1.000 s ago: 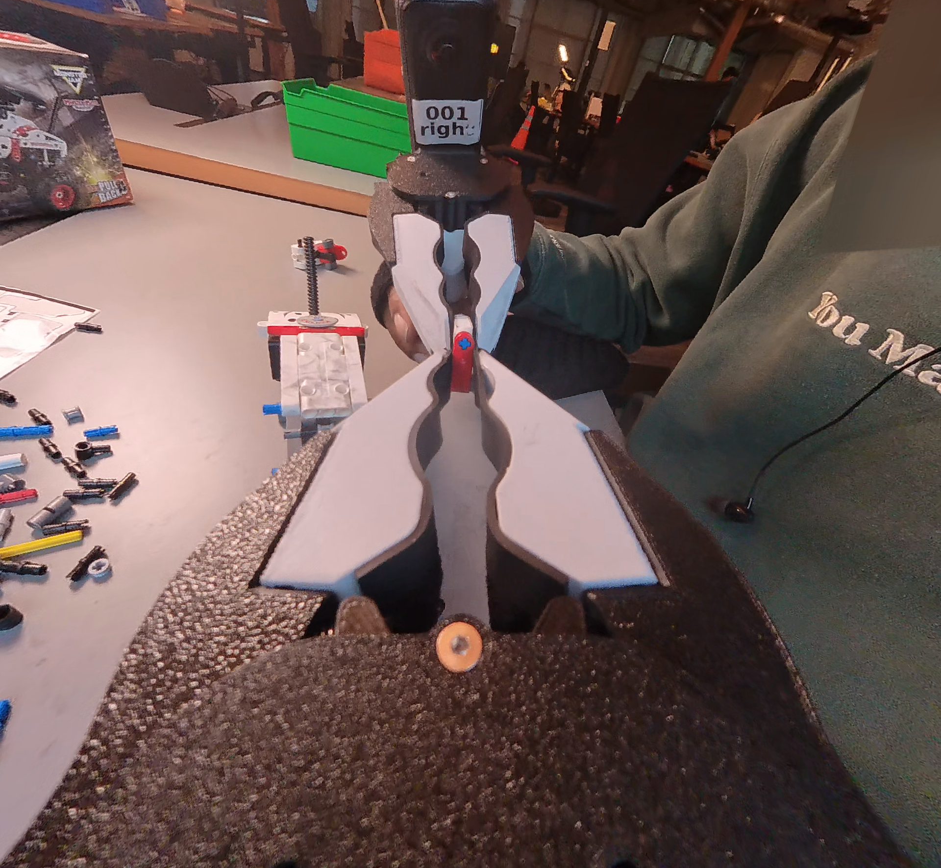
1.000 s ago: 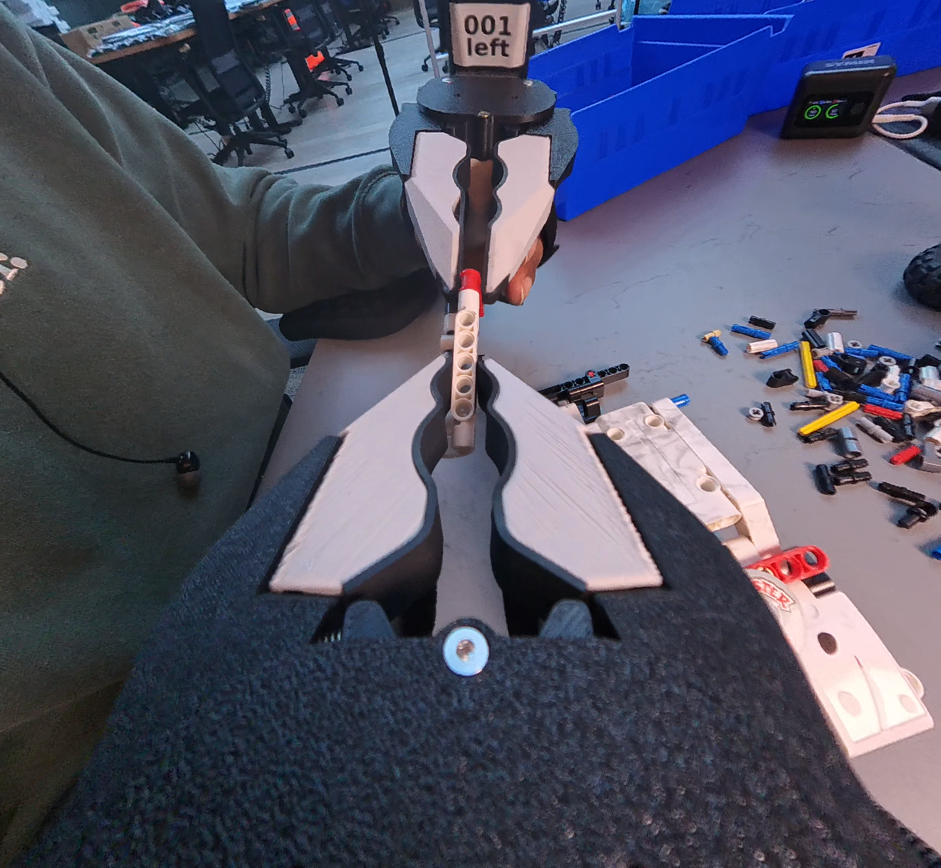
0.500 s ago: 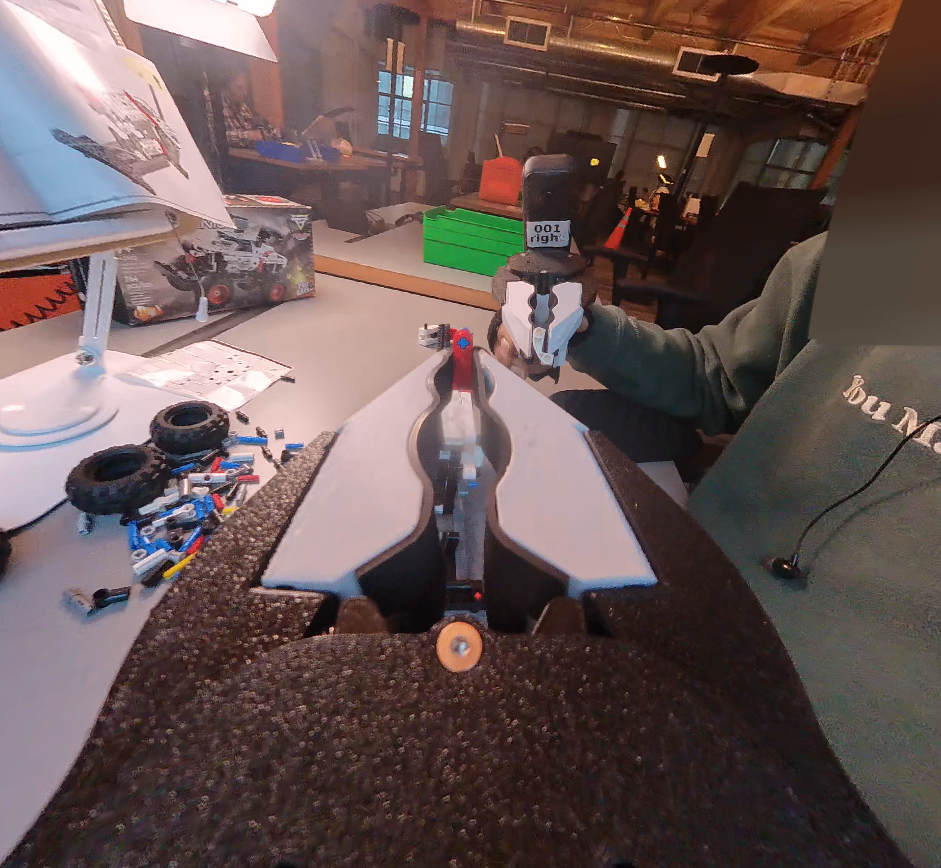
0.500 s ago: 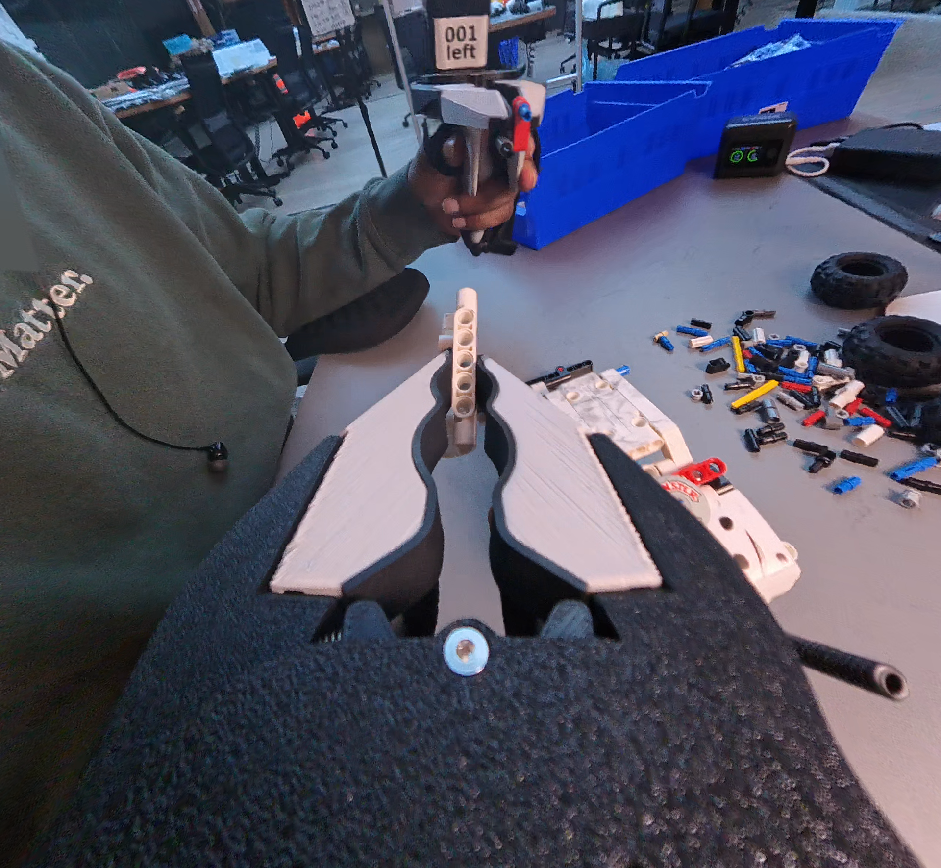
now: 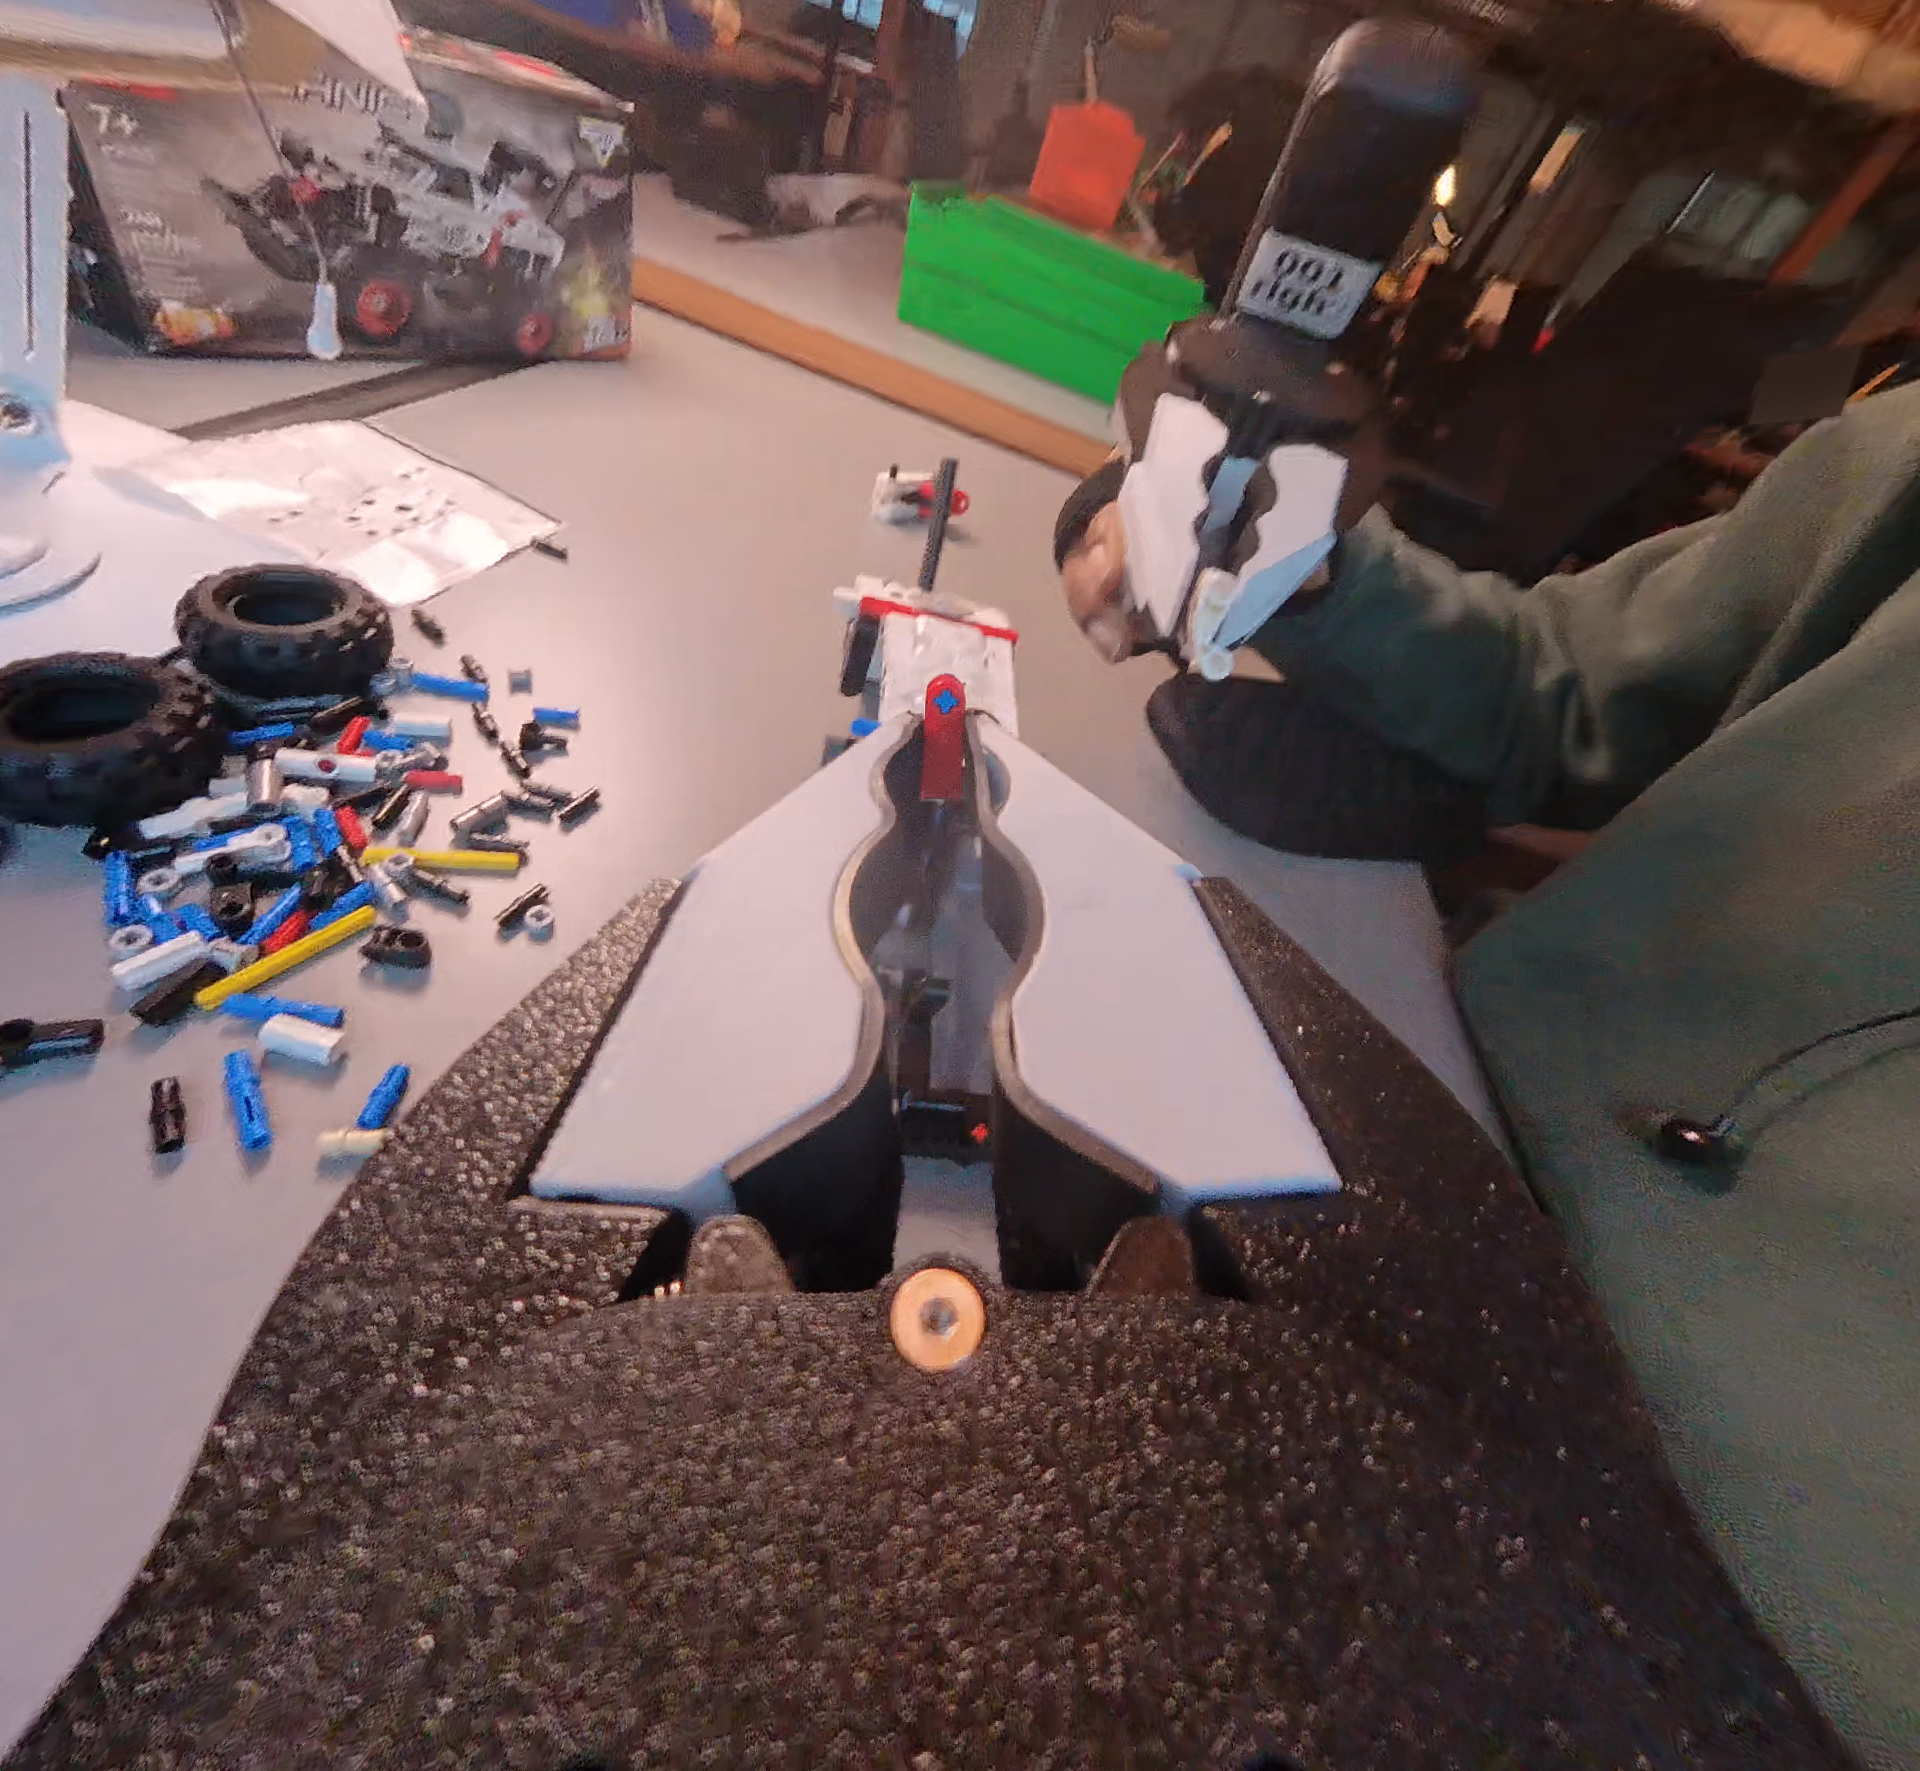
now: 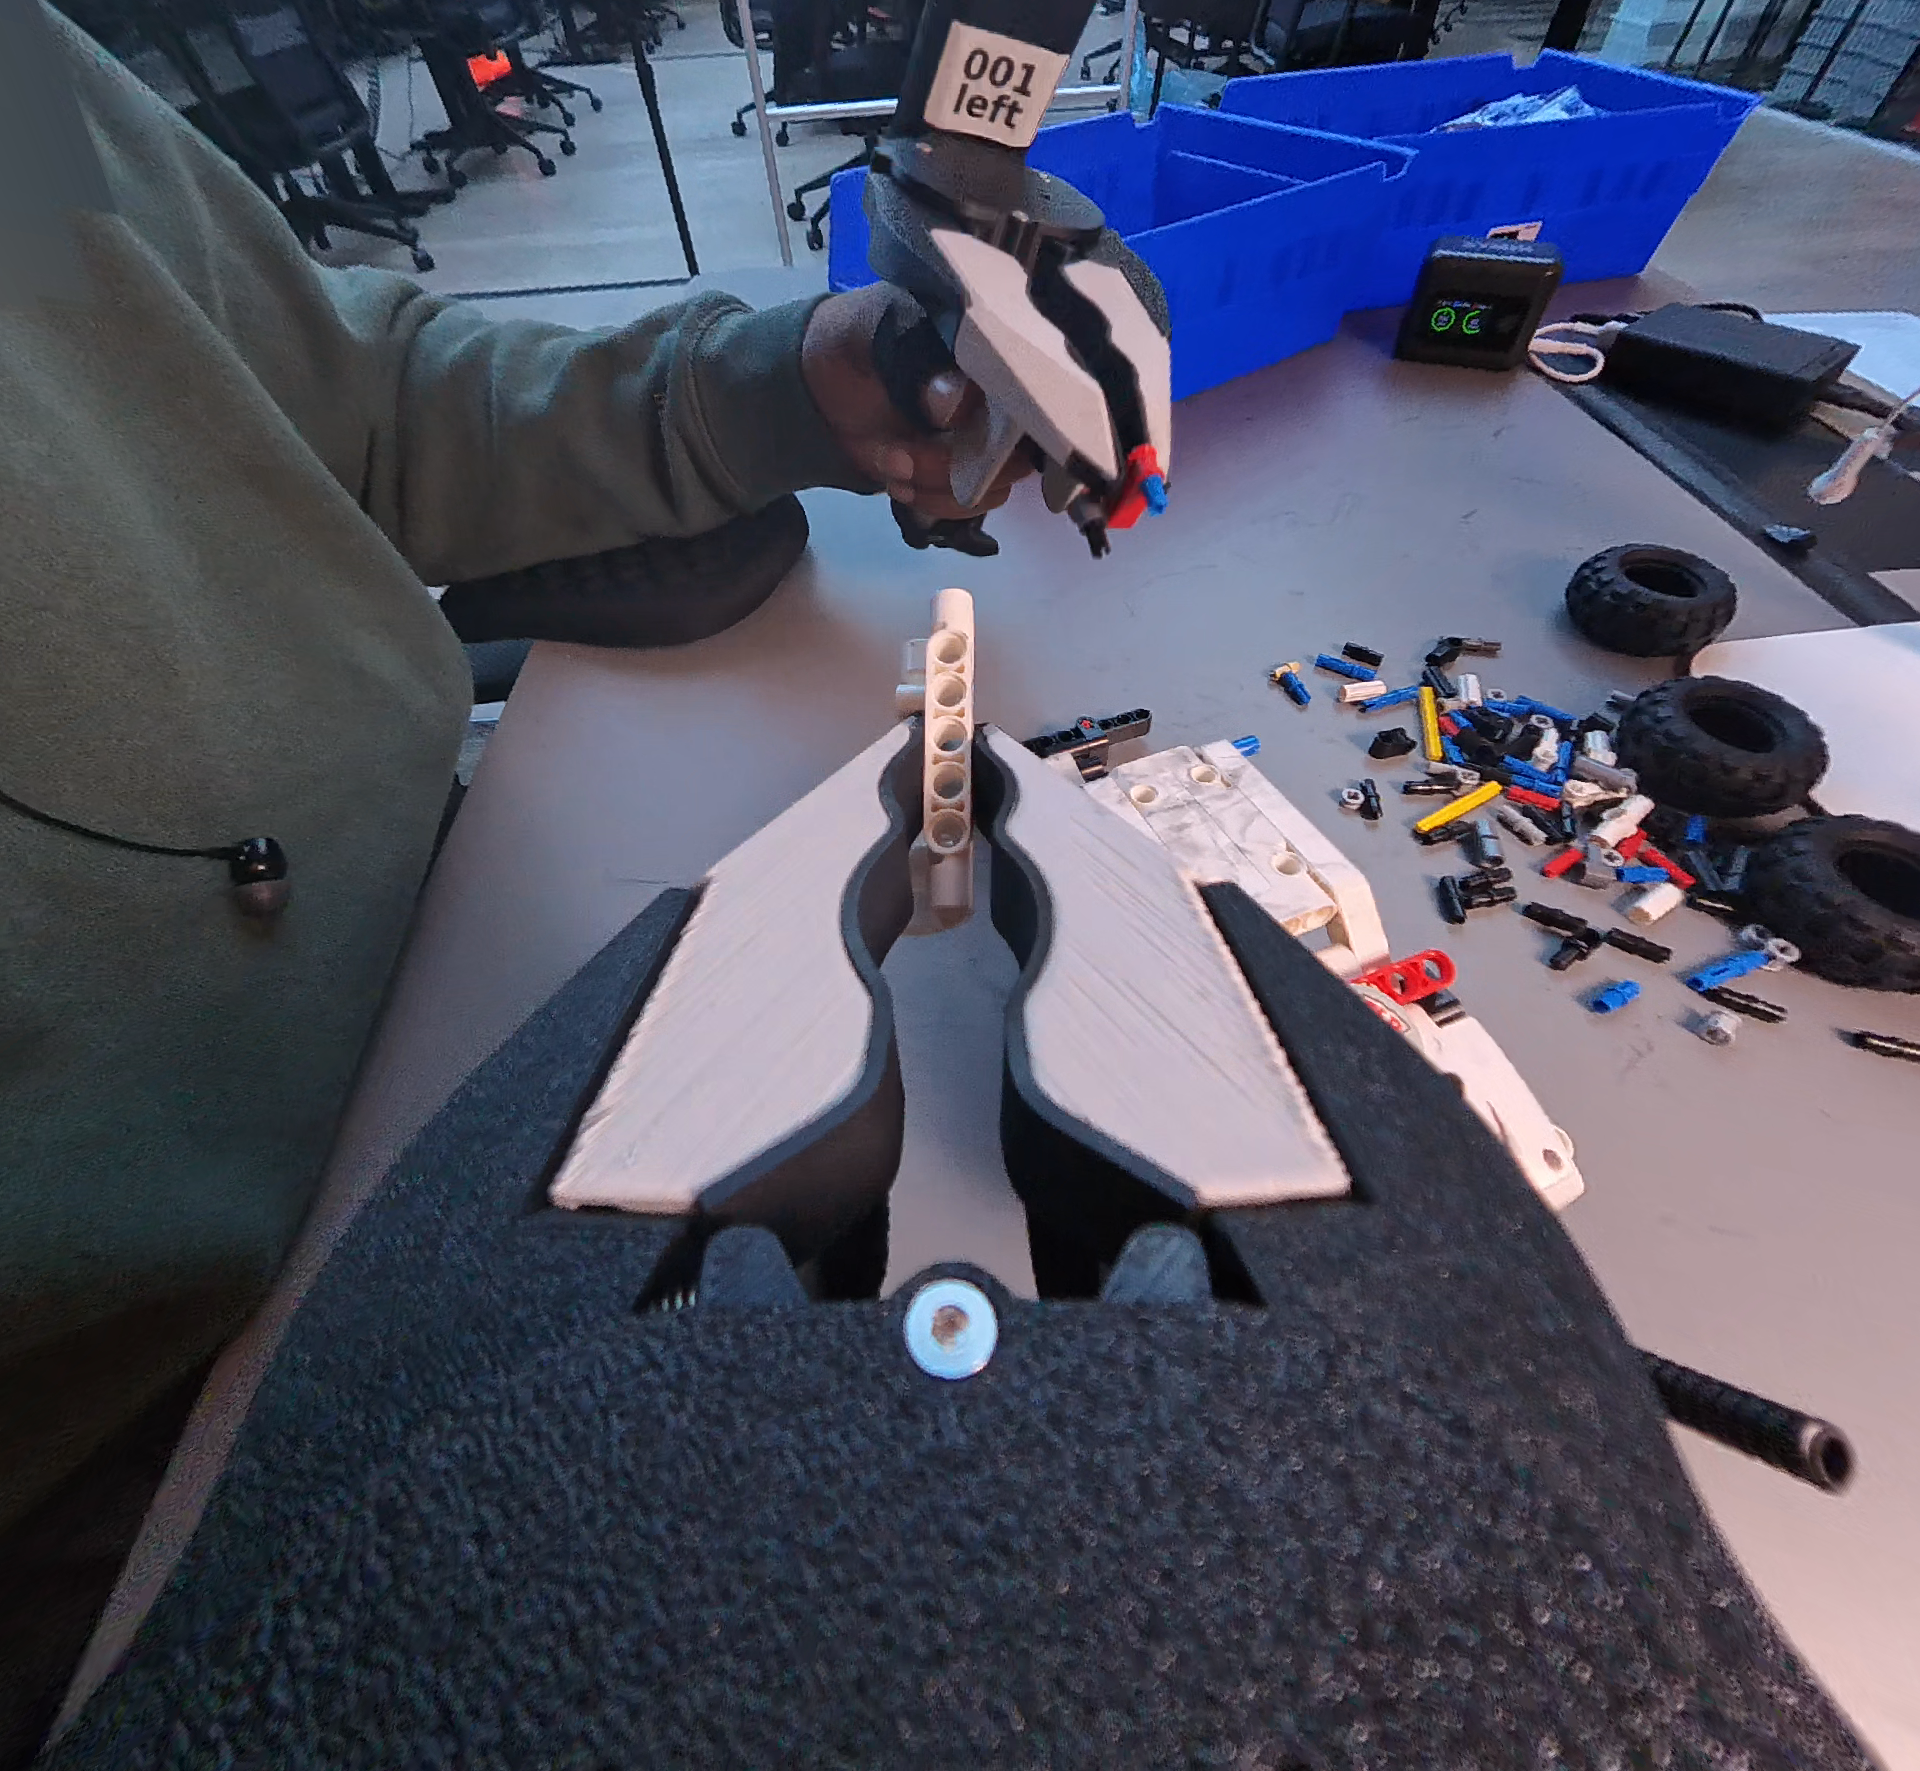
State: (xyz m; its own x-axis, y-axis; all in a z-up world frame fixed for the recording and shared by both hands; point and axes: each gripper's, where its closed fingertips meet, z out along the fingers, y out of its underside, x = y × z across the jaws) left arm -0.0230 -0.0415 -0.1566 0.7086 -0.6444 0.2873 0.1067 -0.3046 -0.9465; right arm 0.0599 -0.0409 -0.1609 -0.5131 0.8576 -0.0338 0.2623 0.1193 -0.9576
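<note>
The lower part of the small red connector piece (image 5: 943, 753) is hidden between the closed fingers of the left gripper (image 5: 943, 734). Behind that gripper, the white-and-red partly built toy chassis (image 5: 935, 646) is largely covered. The far right gripper (image 5: 1214, 651) is motion-blurred. Left of the chassis, the scattered small blue, black and yellow pins (image 5: 312, 874) are too small to identify individually. The black rubber tyre (image 5: 88, 734) beyond them is cut by the picture's left edge.

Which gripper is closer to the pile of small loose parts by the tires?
Left. The left gripper, shut on a red piece, hangs just short of the pile. The right gripper, holding a white beam, sits farther back.
</note>
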